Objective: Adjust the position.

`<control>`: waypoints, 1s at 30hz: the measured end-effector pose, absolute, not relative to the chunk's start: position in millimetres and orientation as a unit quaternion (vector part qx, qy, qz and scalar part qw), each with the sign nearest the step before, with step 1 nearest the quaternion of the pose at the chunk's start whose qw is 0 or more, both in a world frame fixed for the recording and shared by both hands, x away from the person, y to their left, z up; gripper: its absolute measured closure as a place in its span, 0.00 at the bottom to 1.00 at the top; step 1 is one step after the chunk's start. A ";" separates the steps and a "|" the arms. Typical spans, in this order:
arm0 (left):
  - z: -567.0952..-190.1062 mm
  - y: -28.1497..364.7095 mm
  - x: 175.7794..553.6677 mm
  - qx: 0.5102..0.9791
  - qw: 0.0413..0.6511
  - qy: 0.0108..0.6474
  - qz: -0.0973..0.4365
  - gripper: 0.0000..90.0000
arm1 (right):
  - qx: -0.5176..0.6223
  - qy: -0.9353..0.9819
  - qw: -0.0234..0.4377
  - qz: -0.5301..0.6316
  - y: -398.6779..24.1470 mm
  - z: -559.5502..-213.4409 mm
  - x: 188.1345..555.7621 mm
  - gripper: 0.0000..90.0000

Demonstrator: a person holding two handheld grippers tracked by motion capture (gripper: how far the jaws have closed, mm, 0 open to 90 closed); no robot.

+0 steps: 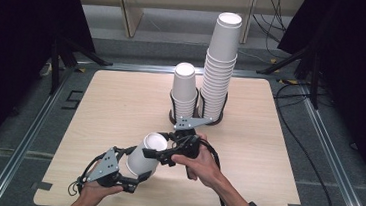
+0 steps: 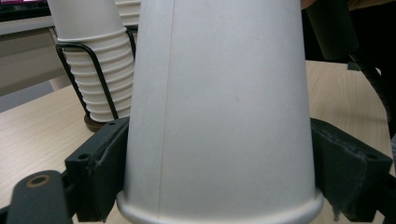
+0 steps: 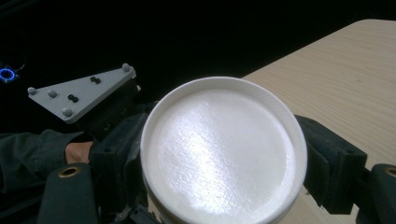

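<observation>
One white paper cup (image 1: 145, 154) is up off the tabletop (image 1: 121, 102), tilted w/ its base pointing up and away from the person, near the front edge, left of centre. Both grippers are on it. Left gripper (image 1: 134, 181) has its fingers (image 2: 98, 172) pressed vs. the cup's wall near the rim end, one each side, so it's clamped; the left gripper view looks up the cup's side (image 2: 219, 107) w/ the seam showing. Right gripper (image 1: 159, 155) sits at the base end: in the right gripper view the round recessed bottom (image 3: 224, 149) faces the camera, w/ fingers (image 3: 327, 163) close on either side. Can't tell for sure if those pads press or just flank it.

Behind, approx. mid-tabletop, stand two upside-down cup stacks in black wire holders: a short stack (image 1: 184, 90) and, just beside it on the right, a tall stack (image 1: 220, 66). Cables (image 1: 316, 160) trail over the floor at right.
</observation>
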State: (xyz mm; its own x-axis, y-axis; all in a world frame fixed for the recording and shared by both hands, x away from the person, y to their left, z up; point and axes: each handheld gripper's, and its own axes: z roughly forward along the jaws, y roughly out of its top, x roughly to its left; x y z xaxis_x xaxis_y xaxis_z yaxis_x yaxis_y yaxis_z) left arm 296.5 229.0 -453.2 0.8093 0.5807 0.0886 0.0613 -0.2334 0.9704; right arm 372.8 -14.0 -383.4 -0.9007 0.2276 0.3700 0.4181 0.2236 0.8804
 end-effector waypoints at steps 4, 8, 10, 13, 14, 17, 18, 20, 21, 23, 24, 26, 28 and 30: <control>-453.7 228.7 297.0 0.761 0.571 0.216 0.218 0.15 | -0.208 -0.781 0.087 -0.583 -14.2 -386.4 374.7 0.27; -454.6 228.4 298.7 0.764 0.572 0.213 0.211 0.15 | -0.209 -0.782 0.096 -0.580 -15.5 -389.2 377.2 0.27; -454.8 228.5 298.7 0.765 0.571 0.213 0.209 0.15 | -0.212 -0.786 0.094 -0.573 -16.7 -389.5 377.8 0.27; -454.8 228.9 298.6 0.767 0.569 0.211 0.206 0.15 | -0.209 -0.784 0.107 -0.575 -16.7 -390.8 378.7 0.27; -454.6 229.0 298.6 0.768 0.569 0.211 0.205 0.15 | -0.208 -0.784 0.109 -0.574 -17.4 -391.0 379.4 0.27; -455.1 228.2 298.9 0.771 0.566 0.210 0.203 0.15 | -0.207 -0.788 0.108 -0.570 -19.4 -392.7 380.9 0.27; -454.1 229.4 298.3 0.779 0.554 0.211 0.203 0.15 | -0.209 -0.788 0.114 -0.567 -19.8 -392.8 380.7 0.27; -455.6 228.4 299.3 0.777 0.558 0.211 0.200 0.15 | -0.205 -0.788 0.118 -0.568 -19.9 -394.5 382.0 0.27; -455.4 228.8 299.1 0.779 0.554 0.215 0.199 0.15 | -0.205 -0.791 0.119 -0.564 -20.9 -394.6 382.5 0.26; -455.2 231.2 300.1 0.786 0.544 0.216 0.201 0.15 | -0.217 -0.793 0.122 -0.556 -23.5 -394.1 381.8 0.27; -456.1 231.2 300.8 0.783 0.548 0.217 0.200 0.15 | -0.212 -0.796 0.117 -0.554 -24.6 -394.2 383.0 0.27; -456.4 232.5 301.8 0.787 0.542 0.214 0.205 0.15 | -0.203 -0.797 0.117 -0.557 -26.1 -394.4 384.0 0.28; -455.6 232.5 301.0 0.793 0.531 0.213 0.211 0.15 | -0.196 -0.811 0.107 -0.540 -28.0 -393.5 384.5 0.28; -455.3 231.4 300.0 0.799 0.522 0.204 0.218 0.15 | -0.185 -0.823 0.100 -0.528 -28.2 -393.5 383.9 0.26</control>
State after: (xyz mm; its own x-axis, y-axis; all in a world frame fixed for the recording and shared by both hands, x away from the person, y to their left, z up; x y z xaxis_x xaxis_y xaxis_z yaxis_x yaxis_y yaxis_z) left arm 300.0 231.4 -455.3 0.8219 0.5531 0.1361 0.0981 -0.3729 0.9227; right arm 383.9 -28.2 -393.5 -0.9115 0.1995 0.3597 0.4101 0.3732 0.8322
